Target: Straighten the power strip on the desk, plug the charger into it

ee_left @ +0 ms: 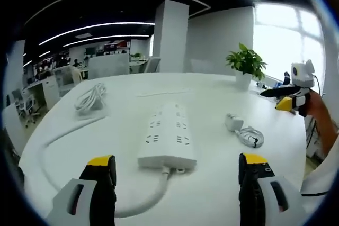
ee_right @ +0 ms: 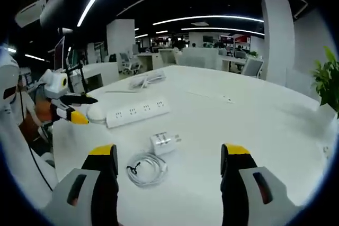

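A white power strip (ee_left: 167,136) lies on the white desk (ee_left: 122,104), its thick cable curving off to the left. My left gripper (ee_left: 177,170) hangs open just short of the strip's near end, holding nothing. To the strip's right sit a white charger (ee_left: 233,121) and its coiled cable (ee_left: 251,136). In the right gripper view the charger (ee_right: 164,142) and coil (ee_right: 146,169) lie just ahead of my open right gripper (ee_right: 169,165), with the power strip (ee_right: 137,111) beyond. The right gripper (ee_left: 291,99) appears at the far right of the left view, the left gripper (ee_right: 71,110) at the left of the right view.
Another coiled white cable (ee_left: 91,98) rests at the desk's far left. A potted plant (ee_left: 246,64) stands at the far right edge. Office desks and chairs fill the background. A person's sleeve (ee_right: 16,146) shows at the left.
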Motion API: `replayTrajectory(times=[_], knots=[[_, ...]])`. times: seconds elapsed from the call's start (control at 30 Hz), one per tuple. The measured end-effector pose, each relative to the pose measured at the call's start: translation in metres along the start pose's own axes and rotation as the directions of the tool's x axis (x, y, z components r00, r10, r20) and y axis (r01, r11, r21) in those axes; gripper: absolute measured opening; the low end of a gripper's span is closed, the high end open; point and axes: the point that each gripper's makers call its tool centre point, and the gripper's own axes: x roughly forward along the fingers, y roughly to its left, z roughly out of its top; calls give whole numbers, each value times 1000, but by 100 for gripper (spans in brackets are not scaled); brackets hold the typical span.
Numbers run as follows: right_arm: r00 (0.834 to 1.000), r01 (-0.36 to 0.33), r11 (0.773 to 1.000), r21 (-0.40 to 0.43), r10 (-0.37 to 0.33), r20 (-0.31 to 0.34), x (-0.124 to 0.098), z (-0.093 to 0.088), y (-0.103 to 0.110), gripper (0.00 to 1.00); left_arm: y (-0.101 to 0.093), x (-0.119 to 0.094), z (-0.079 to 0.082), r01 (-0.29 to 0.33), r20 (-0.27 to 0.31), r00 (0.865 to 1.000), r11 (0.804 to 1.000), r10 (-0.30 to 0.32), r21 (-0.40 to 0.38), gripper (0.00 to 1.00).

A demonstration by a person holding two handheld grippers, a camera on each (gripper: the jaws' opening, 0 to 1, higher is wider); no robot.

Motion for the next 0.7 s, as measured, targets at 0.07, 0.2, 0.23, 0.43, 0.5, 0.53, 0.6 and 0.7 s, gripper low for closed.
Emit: replayTrajectory(times=[0.07, 0.2, 0.23, 0.43, 0.5, 0.53, 0.6, 0.7], knots=[[1000, -4, 1000, 7, 4, 5, 0, 1, 0, 77, 1, 4, 3, 6, 35, 999, 1000, -7, 24, 96], [1000, -15, 1000, -1, 15, 3, 2, 2, 3, 77, 3, 10, 1, 11, 45, 999, 1000, -11, 16, 96], [1000, -15, 1000, -2, 15, 2, 2, 3, 3, 77, 3, 12, 0, 15, 42, 999, 1000, -15, 13, 96], [1000, -10, 1000, 1, 10, 7, 1, 4, 1, 76, 3, 24, -5, 27, 41, 999, 1000, -28, 8, 96], [1000, -9, 1000, 1, 9, 4, 1, 3, 0, 76, 4, 28, -6, 31, 53, 998, 999, -32, 14, 96], [1000, -9, 1000, 1, 9, 4, 1, 3, 0, 76, 4, 29, -6, 31, 57, 998, 999, -32, 18, 96], [1000, -9, 1000, 3, 9, 3, 0, 3, 0, 76, 5, 33, -7, 28, 60, 998, 999, -30, 25, 96], [1000, -8, 1000, 5, 8, 3, 0, 2, 0, 76, 4, 39, -8, 38, 73, 996, 999, -40, 32, 96]])
